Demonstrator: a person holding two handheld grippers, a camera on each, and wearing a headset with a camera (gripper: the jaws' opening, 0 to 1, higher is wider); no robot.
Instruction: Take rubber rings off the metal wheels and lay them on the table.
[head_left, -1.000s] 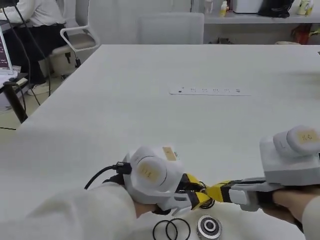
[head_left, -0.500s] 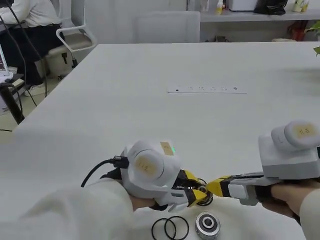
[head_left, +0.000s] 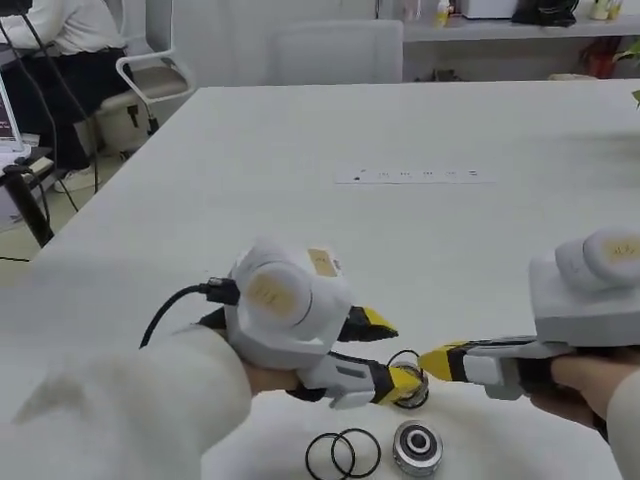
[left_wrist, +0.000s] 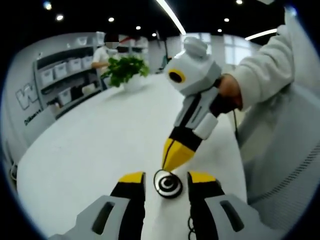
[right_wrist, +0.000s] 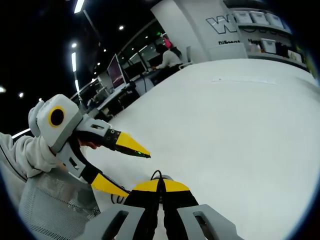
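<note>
A metal wheel (head_left: 411, 393) lies on the white table, between the spread yellow tips of my left gripper (head_left: 390, 350), which is open. In the left gripper view the wheel (left_wrist: 168, 185) sits between the two jaws, apart from both. My right gripper (head_left: 431, 362) comes in from the right and is shut on a thin black rubber ring (head_left: 402, 358) that loops up from the wheel. In the right gripper view the ring (right_wrist: 156, 173) pokes out above the shut tips (right_wrist: 160, 186). Two loose rubber rings (head_left: 342, 455) and a second wheel (head_left: 417, 447) lie nearer me.
The white table (head_left: 400, 230) stretches far ahead, with a row of small marks (head_left: 415, 178) at its middle. A black cable (head_left: 170, 315) trails from the left gripper. Chairs and a seated person (head_left: 60, 30) are beyond the far left edge.
My left gripper's jaws have spread apart from around the wheel, and its upper jaw has lifted. The right gripper stays pinched on the ring at the wheel.
</note>
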